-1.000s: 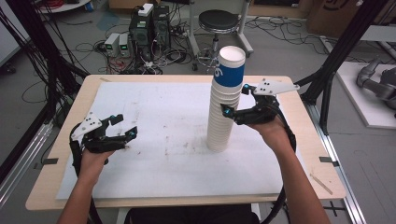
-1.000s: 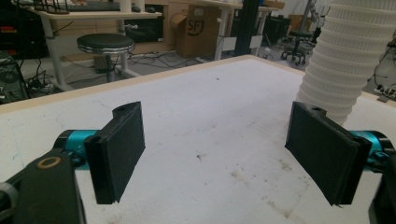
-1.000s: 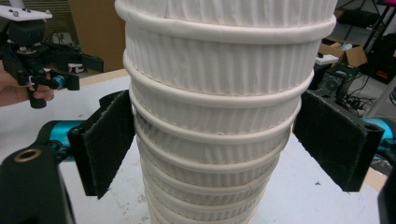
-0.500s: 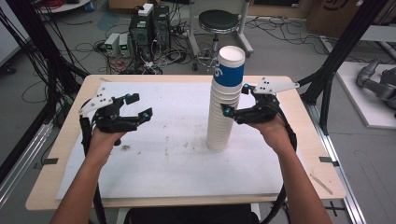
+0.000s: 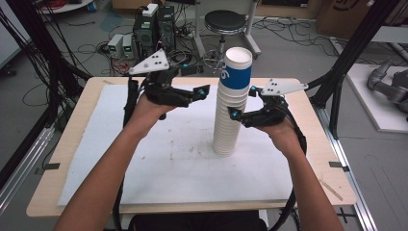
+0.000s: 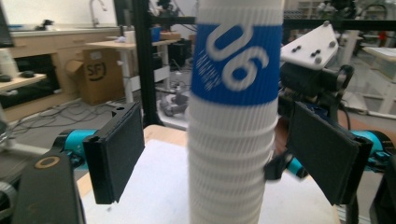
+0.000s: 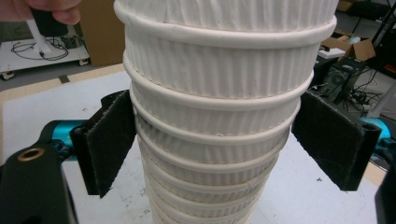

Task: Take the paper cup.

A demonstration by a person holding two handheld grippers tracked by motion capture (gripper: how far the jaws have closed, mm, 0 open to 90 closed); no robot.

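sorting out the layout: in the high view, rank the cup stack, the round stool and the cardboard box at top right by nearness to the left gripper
1. Cup stack, just right of the left gripper.
2. Round stool, on the floor beyond the table.
3. Cardboard box, far right corner.

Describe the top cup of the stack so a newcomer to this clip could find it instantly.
On the white mat covering the wooden table, a tall stack of paper cups stands right of centre, between the left claw and the right claw. The top cup alone carries a blue band with white numerals; the cups below are plain ribbed white.
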